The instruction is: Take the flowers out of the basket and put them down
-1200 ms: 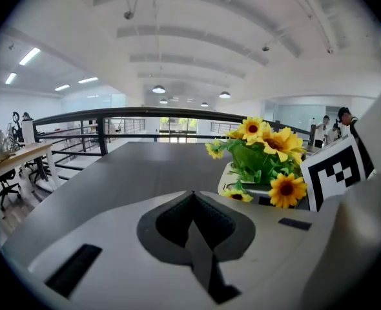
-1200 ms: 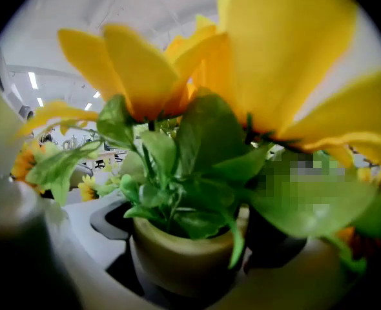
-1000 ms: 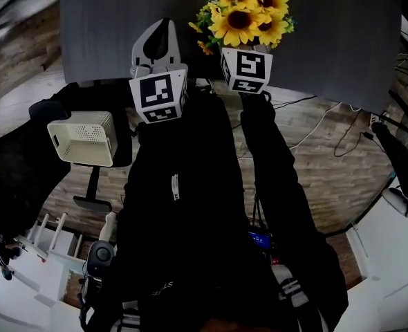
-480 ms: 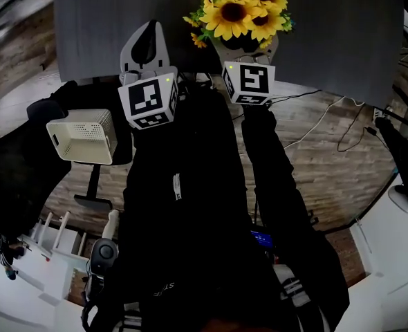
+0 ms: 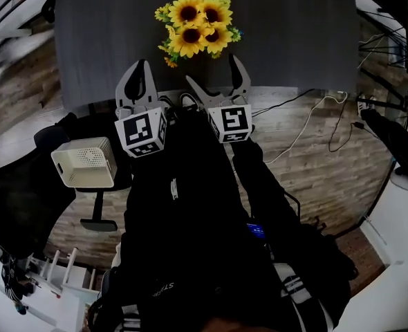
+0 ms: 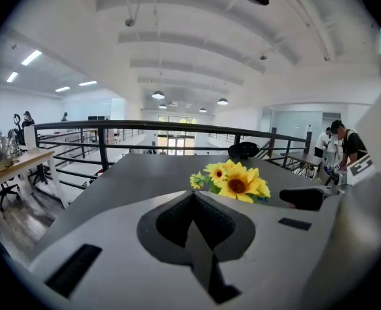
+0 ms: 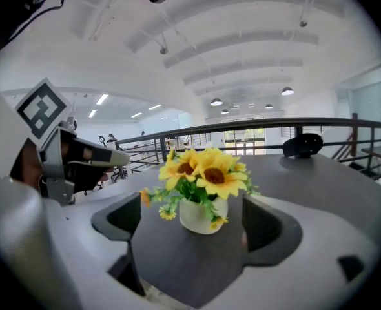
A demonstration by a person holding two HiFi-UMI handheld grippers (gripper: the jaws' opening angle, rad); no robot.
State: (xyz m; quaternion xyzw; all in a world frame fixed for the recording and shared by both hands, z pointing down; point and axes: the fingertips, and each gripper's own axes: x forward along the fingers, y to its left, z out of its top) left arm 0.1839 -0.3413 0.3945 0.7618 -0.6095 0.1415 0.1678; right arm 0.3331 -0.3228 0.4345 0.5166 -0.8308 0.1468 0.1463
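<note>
A bunch of yellow sunflowers [image 5: 196,26] in a small white pot [image 7: 202,216] stands upright on the dark grey table [image 5: 294,40]. My right gripper [image 5: 219,83] is open just short of it, near the table's front edge, and holds nothing. In the right gripper view the sunflowers [image 7: 202,173] stand beyond the spread jaws, apart from both. My left gripper [image 5: 139,80] is shut and empty, to the left of the flowers. In the left gripper view the sunflowers [image 6: 234,181] lie ahead and to the right. The white perforated basket [image 5: 86,163] rests on a black chair at my lower left.
A black office chair [image 5: 24,199] carries the basket. Cables [image 5: 321,116] run over the wooden floor on the right. White furniture [image 5: 397,241] curves round at the lower right. A black railing [image 6: 113,131] runs beyond the table's far edge.
The right gripper held the sunflowers up close; now the flowers stand on the table and that gripper has opened and drawn back. The left gripper stays shut.
</note>
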